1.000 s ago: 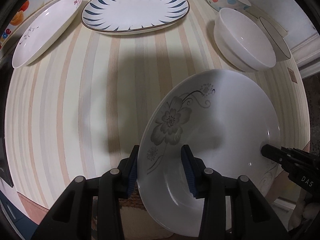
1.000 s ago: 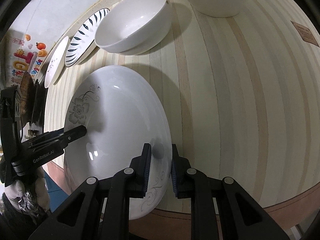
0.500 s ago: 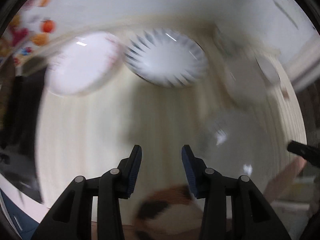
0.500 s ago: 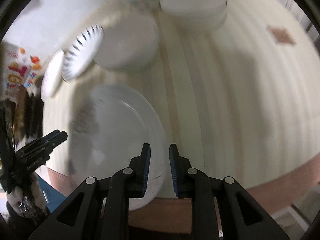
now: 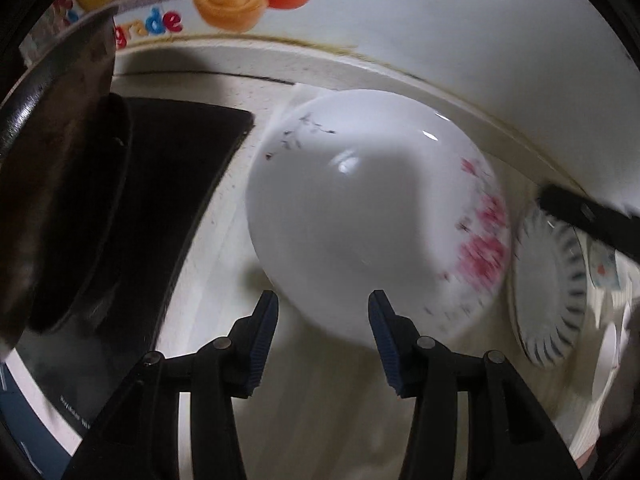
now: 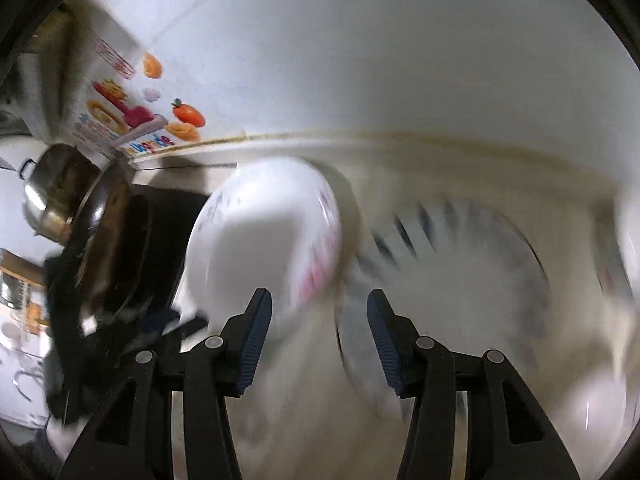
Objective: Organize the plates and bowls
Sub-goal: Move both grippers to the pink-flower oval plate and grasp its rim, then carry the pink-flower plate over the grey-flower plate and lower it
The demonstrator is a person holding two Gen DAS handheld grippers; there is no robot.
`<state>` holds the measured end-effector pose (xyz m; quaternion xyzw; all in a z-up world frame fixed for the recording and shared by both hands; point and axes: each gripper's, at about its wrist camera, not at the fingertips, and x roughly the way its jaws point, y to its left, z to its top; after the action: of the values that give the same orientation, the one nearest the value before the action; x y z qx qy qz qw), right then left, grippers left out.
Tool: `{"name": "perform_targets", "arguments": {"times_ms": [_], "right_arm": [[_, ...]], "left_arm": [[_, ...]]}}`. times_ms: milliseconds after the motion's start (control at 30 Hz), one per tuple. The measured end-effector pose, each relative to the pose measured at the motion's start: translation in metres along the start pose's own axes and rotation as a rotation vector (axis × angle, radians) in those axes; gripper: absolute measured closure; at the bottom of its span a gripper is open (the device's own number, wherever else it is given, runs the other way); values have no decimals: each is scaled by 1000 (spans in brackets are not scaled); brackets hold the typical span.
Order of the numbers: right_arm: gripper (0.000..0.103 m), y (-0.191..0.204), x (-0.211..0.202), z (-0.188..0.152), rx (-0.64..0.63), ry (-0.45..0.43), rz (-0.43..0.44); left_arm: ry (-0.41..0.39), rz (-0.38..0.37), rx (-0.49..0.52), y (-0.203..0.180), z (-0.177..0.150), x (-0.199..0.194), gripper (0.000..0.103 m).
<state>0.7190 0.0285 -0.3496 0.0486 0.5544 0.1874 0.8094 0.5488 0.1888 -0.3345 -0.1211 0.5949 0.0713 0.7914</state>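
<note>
A white plate with pink blossoms (image 5: 360, 216) lies on the striped table, just ahead of my left gripper (image 5: 323, 320), which is open and empty. Right of it lies the white oval plate with dark blue leaf marks (image 5: 548, 300). The right wrist view is blurred: the pink-blossom plate (image 6: 264, 240) is ahead left of my right gripper (image 6: 319, 320), which is open and empty, and the blue-leaf plate (image 6: 448, 264) is ahead right. A black finger of the right gripper (image 5: 588, 216) shows at the right of the left wrist view.
A black stove top (image 5: 168, 184) with a dark wok (image 5: 60, 184) sits left of the plates. A steel pot (image 6: 48, 192) stands further left. A white wall with colourful stickers (image 5: 240, 4) runs behind the table. More white dishes (image 5: 608, 344) lie at the far right.
Both grippers let go of the grey-flower plate and swung left toward the back of the table. The right gripper has opened wide. The pink-blossom plate is now close in front.
</note>
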Motion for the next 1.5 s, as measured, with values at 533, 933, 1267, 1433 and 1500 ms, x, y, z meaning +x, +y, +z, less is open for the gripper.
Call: {"name": "perform_targets", "arguments": {"times_ms": [533, 933, 1267, 1433, 1500], "right_arm": [[83, -18, 103, 56, -14, 64, -17], [83, -30, 28, 13, -6, 17, -2], [83, -55, -98, -76, 64, -46, 34], [83, -73, -154, -141, 103, -73, 16], [83, -83, -172, -168, 128, -73, 15]], "left_arm": [[14, -30, -47, 26, 23, 26, 65], [-27, -70, 34, -13, -12, -44, 65], [-12, -129, 134, -73, -70, -100, 65], [17, -165, 199, -105, -112, -115, 65], [29, -179, 221, -115, -131, -126, 65]]}}
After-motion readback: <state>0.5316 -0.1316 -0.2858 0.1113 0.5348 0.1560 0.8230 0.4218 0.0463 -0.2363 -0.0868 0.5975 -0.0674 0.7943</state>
